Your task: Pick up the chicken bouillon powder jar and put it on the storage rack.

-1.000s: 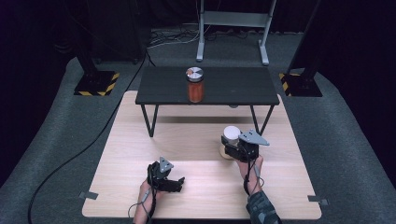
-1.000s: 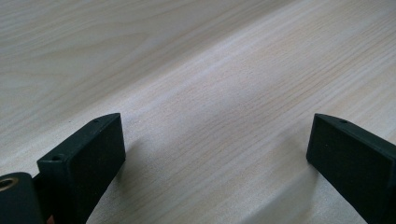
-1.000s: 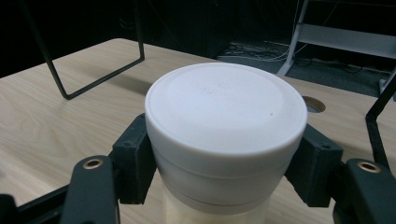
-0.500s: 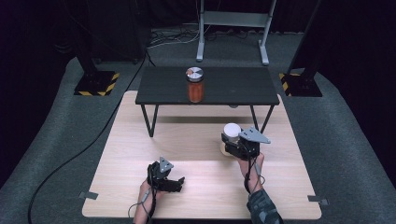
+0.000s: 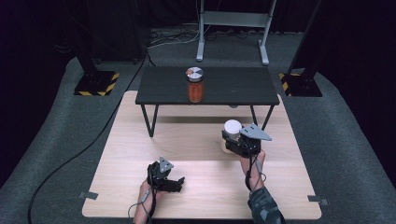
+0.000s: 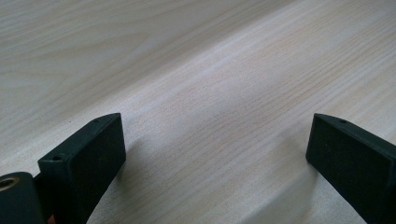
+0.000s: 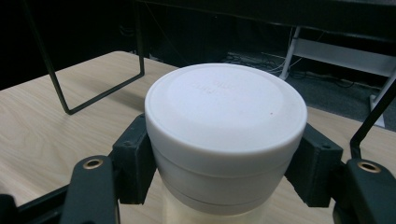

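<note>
Fingers of our right gripper (image 7: 219,186) clamp the white-lidded jar (image 7: 225,135) from both sides just under its lid, and the jar stands upright, long axis vertical, lid facing up. Its lower body is cut off at the bottom of the right gripper view, so we cannot tell whether it rests on the wooden table (image 5: 196,140) or hangs just above it. From above, we see it on the right half of the table, near the black side table (image 5: 224,88). Our left gripper (image 6: 215,154) hovers low over bare wood near the front edge, jaws spread wide with nothing between them. Open wood lies all around. Farther off, an orange jar (image 5: 194,85) stands upright on the black side table.
</note>
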